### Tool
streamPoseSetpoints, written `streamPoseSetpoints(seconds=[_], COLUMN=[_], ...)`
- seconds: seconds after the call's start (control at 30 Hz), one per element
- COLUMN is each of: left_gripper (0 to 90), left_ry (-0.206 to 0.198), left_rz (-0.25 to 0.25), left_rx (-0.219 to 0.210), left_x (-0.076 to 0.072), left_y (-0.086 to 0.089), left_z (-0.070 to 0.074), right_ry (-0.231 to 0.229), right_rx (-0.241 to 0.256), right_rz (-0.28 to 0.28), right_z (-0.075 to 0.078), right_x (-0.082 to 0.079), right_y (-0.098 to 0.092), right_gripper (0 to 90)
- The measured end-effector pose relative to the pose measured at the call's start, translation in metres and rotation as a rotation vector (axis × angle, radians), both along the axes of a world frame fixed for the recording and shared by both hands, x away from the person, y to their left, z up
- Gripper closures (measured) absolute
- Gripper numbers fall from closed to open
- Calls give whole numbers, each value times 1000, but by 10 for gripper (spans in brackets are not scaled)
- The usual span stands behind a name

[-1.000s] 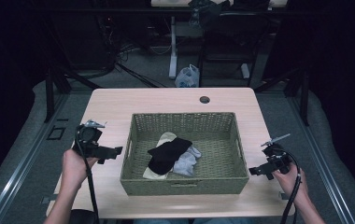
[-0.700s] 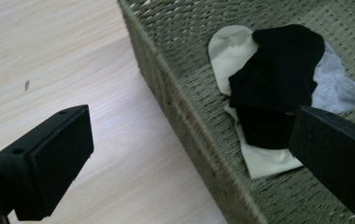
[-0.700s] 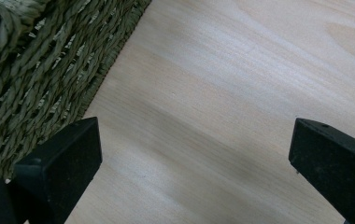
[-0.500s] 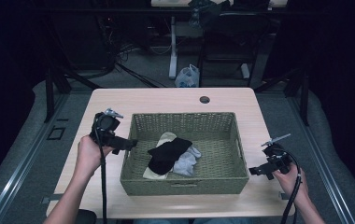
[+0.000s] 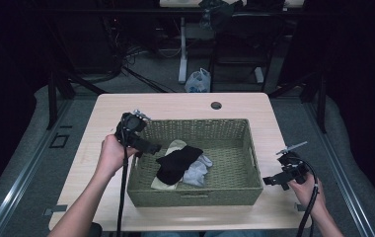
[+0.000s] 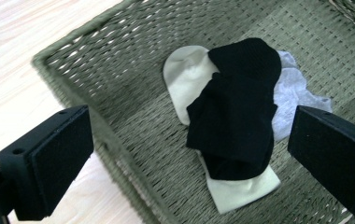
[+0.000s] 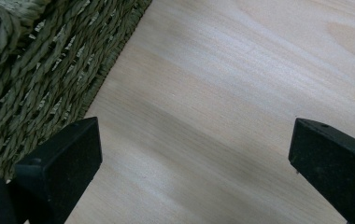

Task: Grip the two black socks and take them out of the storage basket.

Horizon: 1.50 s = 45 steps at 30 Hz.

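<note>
Socks, black point(image 6: 238, 116) over cream point(image 6: 189, 88) beside white point(image 6: 294, 93), are piled in a woven basket point(image 5: 235, 131) on a pale wood table point(image 5: 175, 103); dark room behind. Left gripper point(image 5: 152, 147) is held over the basket's left rim, jaws wide apart, empty. Right gripper point(image 5: 272, 180) is held above bare table right of the basket, jaws spread.

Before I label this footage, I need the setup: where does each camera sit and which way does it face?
High view: above the person's side, looking forward and down on the table; forearms, left hand-held gripper, right hand-held gripper.
Left gripper view: on the left hand-held gripper, looking into the basket at the black sock; open jaws.
Right gripper view: on the right hand-held gripper, facing bare table beside the basket; open jaws.
Shared: basket, table.
</note>
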State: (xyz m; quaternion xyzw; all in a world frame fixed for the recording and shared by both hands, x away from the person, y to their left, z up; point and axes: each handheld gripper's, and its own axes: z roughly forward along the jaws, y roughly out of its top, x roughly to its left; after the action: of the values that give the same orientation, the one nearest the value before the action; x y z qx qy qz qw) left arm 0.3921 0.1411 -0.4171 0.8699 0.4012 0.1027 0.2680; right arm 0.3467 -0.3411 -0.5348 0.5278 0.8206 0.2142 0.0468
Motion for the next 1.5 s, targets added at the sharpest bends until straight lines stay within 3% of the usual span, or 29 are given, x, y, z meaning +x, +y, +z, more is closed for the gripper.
streamPoseSetpoints(seconds=[0.07, 0.1, 0.33, 0.37, 0.63, 0.77, 0.83, 0.87, 0.9, 1.3, 1.37, 1.5], left_gripper=[6, 6, 6, 6, 15, 58, 93, 120, 154, 170, 202, 395], left_ry=[10, 13, 51, 58, 112, 142, 157, 166, 174, 237, 242, 252], left_rz=[-12, -16, -43, -46, -84, -96, -104, -114, -120, -155, -158, -164], left_rx=[2, 6, 19, 17, 46, 39, 50, 57, 63, 133, 153, 162], left_x=[2, 3, 10, 11, 18, 21, 21, 21, 22, 31, 32, 33], left_y=[-5, -7, -18, -20, -34, -41, -46, -49, -51, -77, -79, -79], left_z=[-2, -2, -10, -11, -23, -32, -36, -39, -42, -65, -68, -71], right_ry=[13, 10, 7, -10, 3, 6, 5, -20, -3, 0, -2, 3], right_rx=[-29, -4, -8, 6, -10, -10, -10, 19, -4, 1, 3, 1], right_rz=[20, 12, 10, -10, 9, 10, 11, -19, 4, 1, 0, 7], right_z=[1, 1, 2, 1, 2, 2, 2, 0, 2, 2, 2, 3], right_x=[1, 0, 0, -1, 1, 1, 1, 0, 1, 0, 0, 0], right_y=[-2, -1, -1, 0, -3, -3, -3, -1, -2, -3, -3, -3], right_gripper=[20, 20, 19, 20, 19, 19, 20, 20, 20, 20, 20, 20])
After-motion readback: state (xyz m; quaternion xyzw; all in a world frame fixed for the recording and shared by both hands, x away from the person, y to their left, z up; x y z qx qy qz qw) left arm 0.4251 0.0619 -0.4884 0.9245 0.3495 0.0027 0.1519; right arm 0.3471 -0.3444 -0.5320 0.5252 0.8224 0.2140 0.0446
